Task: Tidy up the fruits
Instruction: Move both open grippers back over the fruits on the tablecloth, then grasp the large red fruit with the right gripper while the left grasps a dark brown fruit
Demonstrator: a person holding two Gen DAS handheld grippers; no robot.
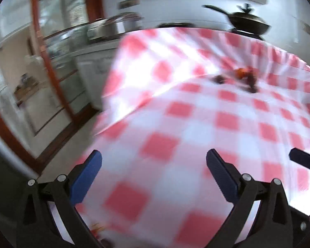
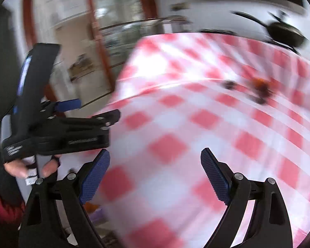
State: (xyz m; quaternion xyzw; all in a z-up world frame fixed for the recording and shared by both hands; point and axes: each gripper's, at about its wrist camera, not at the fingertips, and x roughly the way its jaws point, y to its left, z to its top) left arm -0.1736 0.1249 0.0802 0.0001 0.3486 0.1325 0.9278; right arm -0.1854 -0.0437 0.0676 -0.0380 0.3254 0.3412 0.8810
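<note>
Both blue-padded black grippers, left (image 1: 154,172) and right (image 2: 155,170), gape wide and empty above the red-and-white checked tablecloth (image 1: 196,124), probably approaching the small blurred fruits (image 1: 245,75) lying well beyond them.

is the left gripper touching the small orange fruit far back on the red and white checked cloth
Apart. The left wrist view shows the left gripper open, its fingers empty over checked cloth, while the small orange fruit lies far beyond.

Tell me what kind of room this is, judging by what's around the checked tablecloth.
Most likely a home kitchen. Behind the red-and-white checked tablecloth a dark lidded pan sits on what looks like a cooktop, a metal pot stands on the counter, and wood-framed glass doors are at left.
</note>
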